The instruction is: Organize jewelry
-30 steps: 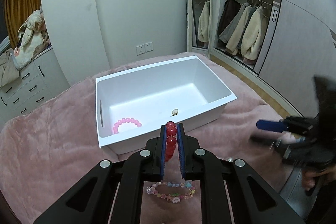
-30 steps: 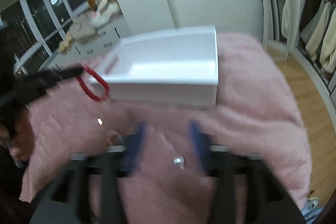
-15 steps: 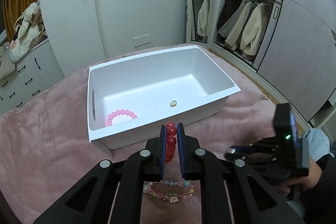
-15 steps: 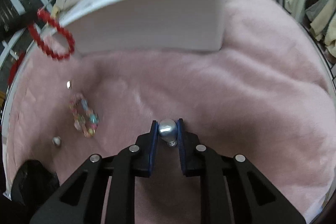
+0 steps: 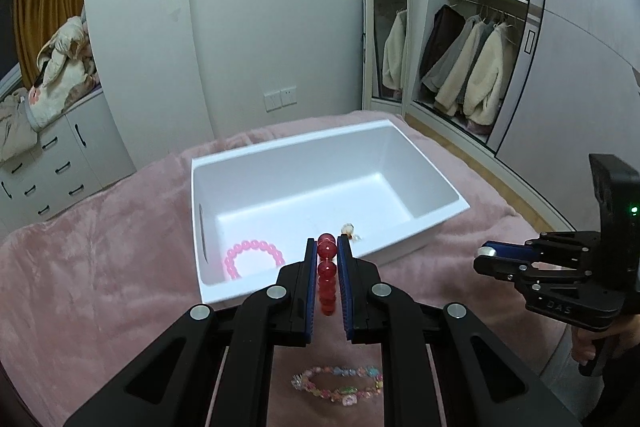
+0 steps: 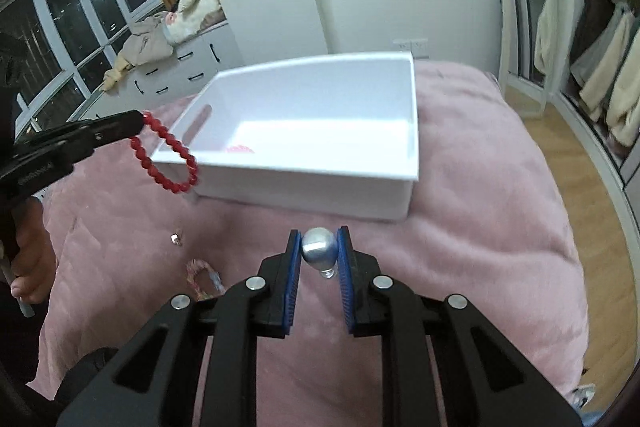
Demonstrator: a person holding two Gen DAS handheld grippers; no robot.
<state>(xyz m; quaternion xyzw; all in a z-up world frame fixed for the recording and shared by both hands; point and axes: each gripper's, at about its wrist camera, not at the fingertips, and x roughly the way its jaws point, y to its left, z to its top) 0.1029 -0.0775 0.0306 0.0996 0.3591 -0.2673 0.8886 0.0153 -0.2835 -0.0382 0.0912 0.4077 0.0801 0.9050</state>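
1. The left hand-held gripper [image 5: 327, 259] is clamped tight on a red bead bracelet [image 5: 326, 273]; the loop hangs free below the pads, just in front of the near wall of the white bin [image 5: 404, 247].
2. The right hand-held gripper [image 6: 319, 253] pinches a silver pearl earring [image 6: 318, 251] by its round head, short of the bin's near side.
3. Inside the bin lie a pink bead bracelet [image 5: 254, 257] and a small gold piece [image 5: 348, 229].
4. On the pink blanket [image 5: 100, 267] of the bed remain a pastel charm bracelet [image 5: 338, 383] and a tiny stud [image 6: 175, 238].
5. Risks: the smooth round pearl may squirt from the flat pads; the dangling red loop may snag the bin rim; a dropped stud would likely vanish in the plush pile.
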